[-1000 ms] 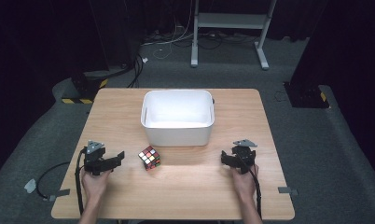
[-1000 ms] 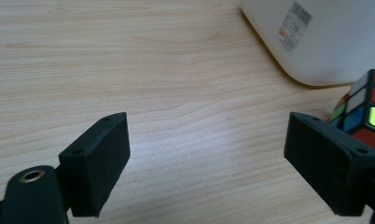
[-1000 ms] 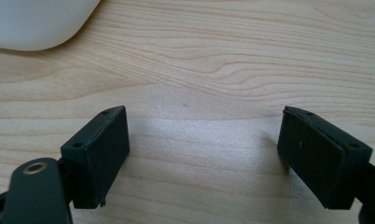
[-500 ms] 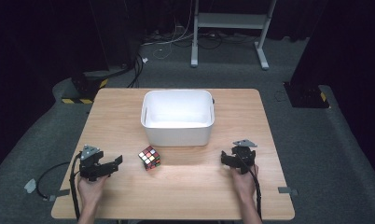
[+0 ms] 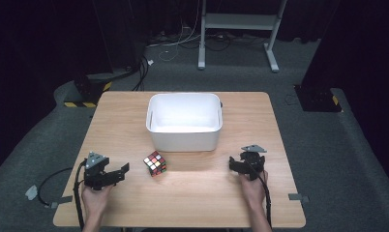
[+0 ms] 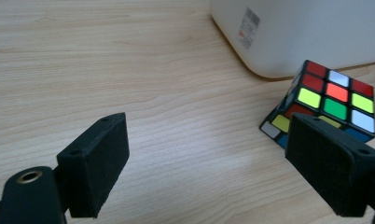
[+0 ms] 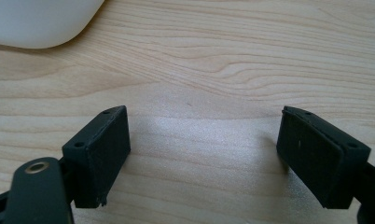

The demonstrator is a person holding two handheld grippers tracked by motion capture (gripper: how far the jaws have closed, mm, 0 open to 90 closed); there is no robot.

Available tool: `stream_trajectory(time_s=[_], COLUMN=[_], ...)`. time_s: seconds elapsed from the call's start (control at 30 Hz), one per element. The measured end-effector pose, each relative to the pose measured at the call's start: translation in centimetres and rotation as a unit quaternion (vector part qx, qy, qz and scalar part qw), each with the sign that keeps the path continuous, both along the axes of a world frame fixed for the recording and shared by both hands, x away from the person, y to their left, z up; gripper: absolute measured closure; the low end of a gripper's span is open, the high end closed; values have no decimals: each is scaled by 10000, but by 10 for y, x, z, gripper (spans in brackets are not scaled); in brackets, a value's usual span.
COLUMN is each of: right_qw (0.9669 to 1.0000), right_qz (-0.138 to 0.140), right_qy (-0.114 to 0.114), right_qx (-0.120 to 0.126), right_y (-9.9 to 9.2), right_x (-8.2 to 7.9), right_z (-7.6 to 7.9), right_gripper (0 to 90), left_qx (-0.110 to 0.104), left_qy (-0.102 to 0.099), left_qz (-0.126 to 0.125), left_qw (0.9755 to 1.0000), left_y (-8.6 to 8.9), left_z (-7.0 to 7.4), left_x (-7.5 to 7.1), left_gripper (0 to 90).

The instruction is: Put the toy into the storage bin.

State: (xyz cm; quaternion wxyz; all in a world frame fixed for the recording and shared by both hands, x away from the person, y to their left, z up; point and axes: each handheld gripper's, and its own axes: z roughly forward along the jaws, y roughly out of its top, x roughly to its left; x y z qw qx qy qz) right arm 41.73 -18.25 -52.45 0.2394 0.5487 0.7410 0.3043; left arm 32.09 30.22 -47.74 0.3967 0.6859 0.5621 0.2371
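A scrambled Rubik's cube (image 5: pixel 155 163) sits on the wooden table (image 5: pixel 134 111), just in front of a white bin (image 5: pixel 183 137). My left gripper (image 5: pixel 121 173) is held low at the near left, its jaws open and pointing right toward the cube, a short gap away. In the left gripper view the cube (image 6: pixel 332 100) lies beyond the right jaw, beside the bin's wall (image 6: pixel 307 32), and nothing is between the jaws of the gripper (image 6: pixel 209 135). My right gripper (image 5: pixel 232 166) rests at the near right, open over bare wood (image 7: pixel 206 123).
The white bin looks empty inside and stands mid-table; its corner (image 7: pixel 36 21) shows in the right gripper view. Cables trail from both grippers off the near edge. Beyond the table are a dark floor, cables and a metal stand (image 5: pixel 236 29).
My left gripper has drawn back slightly toward the near left edge, away from the cube. The right gripper, cube and bin have not moved.
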Motion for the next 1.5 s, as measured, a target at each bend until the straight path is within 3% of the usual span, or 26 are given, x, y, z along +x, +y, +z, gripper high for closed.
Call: stream_trajectory(time_s=[0.1,0.17,0.4,0.77,1.5], right_qw=[10000,10000,10000,10000,10000], right_qz=[10,13,13,12,15], right_qy=[-2,-1,-2,-1,-1], right_qx=[-3,-3,-2,-3,-4], right_y=[0,0,0,0,0], right_x=[0,0,0,0,0], right_z=[0,0,0,0,0], right_gripper=[170,170,170,169,170], left_qx=[4,117,114,203,318], left_qy=[10,4,-33,73,189], left_qz=[-84,-167,-352,-771,-1101], left_qw=[10000,9998,9993,9968,9932], left_y=[-3,-8,-17,-38,-67], left_z=[1,2,4,3,-3], left_x=[-1,-3,-6,-3,14], left_gripper=[134,131,127,105,51])
